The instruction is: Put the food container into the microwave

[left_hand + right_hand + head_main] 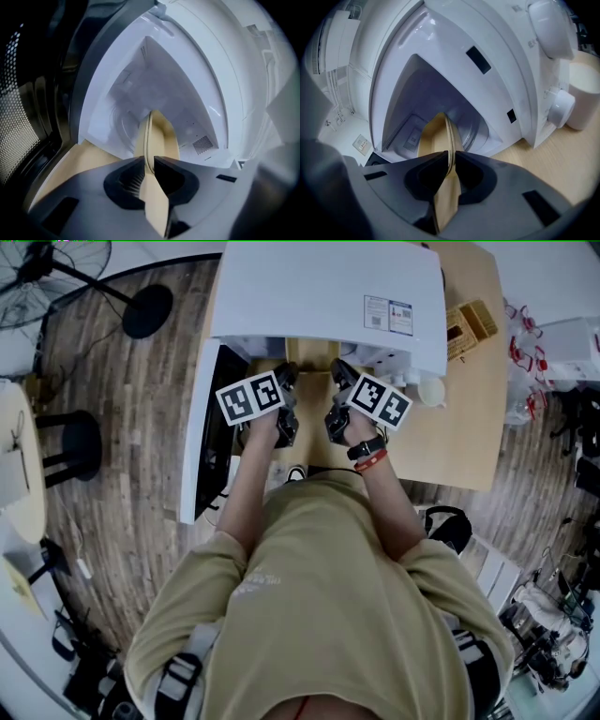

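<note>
Head view. The white, smooth-cased microwave (pixel 328 296) sits on a pale wood worktop (pixel 450 437). Its door (pixel 199 427) stands swung open, out to the left of the left claw (pixel 284 376). The right claw (pixel 339 373) is just beside the left one, and both point into the open front. Each carries a cube of black-and-white square markers. A sticker (pixel 388 313) on the microwave's top has print too small to read. Right of the right claw are a round white cup (pixel 431 390) and, further off, a woven basket (pixel 472 326).

Left gripper view. The dark jaws are pinching the thin rim of the food container (pixel 157 136). The container is beige, smooth and matte, and it shows edge-on with a dark seam line along the rim. I cannot tell what is inside it. It runs forward from the jaws towards the glossy white cavity. A faint round turntable ring (pixel 121 123) lies on the cavity floor to the left of it. A small perforated vent patch (pixel 202 144) sits ahead and to the right. The door's dotted mesh window shows far left.

Right gripper view. The jaws are pressed onto the opposite rim of the same beige container, which points into the cavity mouth. Two black rectangular slots (pixel 478 59) mark the front frame, above and to the right. A white round knob (pixel 560 110) sits on the control panel at right. The cup stands on the worktop beyond the knob.
</note>
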Motion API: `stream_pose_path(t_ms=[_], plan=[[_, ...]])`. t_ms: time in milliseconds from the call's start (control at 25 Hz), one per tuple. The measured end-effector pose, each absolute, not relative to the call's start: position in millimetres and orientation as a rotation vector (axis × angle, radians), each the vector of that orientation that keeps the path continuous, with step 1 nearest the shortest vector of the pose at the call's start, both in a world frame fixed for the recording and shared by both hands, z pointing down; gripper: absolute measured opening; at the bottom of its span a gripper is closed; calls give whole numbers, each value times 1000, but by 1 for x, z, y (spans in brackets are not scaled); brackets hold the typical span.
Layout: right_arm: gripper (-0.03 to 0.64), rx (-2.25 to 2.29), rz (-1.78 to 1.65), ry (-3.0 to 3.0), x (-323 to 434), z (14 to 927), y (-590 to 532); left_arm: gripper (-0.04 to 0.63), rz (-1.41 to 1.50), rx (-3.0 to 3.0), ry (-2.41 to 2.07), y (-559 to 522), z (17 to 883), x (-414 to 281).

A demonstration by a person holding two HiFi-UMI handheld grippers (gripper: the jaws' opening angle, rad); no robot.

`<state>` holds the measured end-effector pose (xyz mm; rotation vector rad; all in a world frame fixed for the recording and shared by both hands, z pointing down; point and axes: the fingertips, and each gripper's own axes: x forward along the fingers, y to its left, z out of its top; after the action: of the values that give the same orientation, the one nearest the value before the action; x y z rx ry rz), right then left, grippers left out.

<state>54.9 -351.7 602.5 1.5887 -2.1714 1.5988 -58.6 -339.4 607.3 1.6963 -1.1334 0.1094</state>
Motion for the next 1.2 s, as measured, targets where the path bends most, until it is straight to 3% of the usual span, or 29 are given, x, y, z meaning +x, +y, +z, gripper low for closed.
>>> stream_pose_path(t_ms=[1200], plan=[[74,1605,1446,-2329,58,603,-388,64,139,1910,-1343,-385,605,-56]])
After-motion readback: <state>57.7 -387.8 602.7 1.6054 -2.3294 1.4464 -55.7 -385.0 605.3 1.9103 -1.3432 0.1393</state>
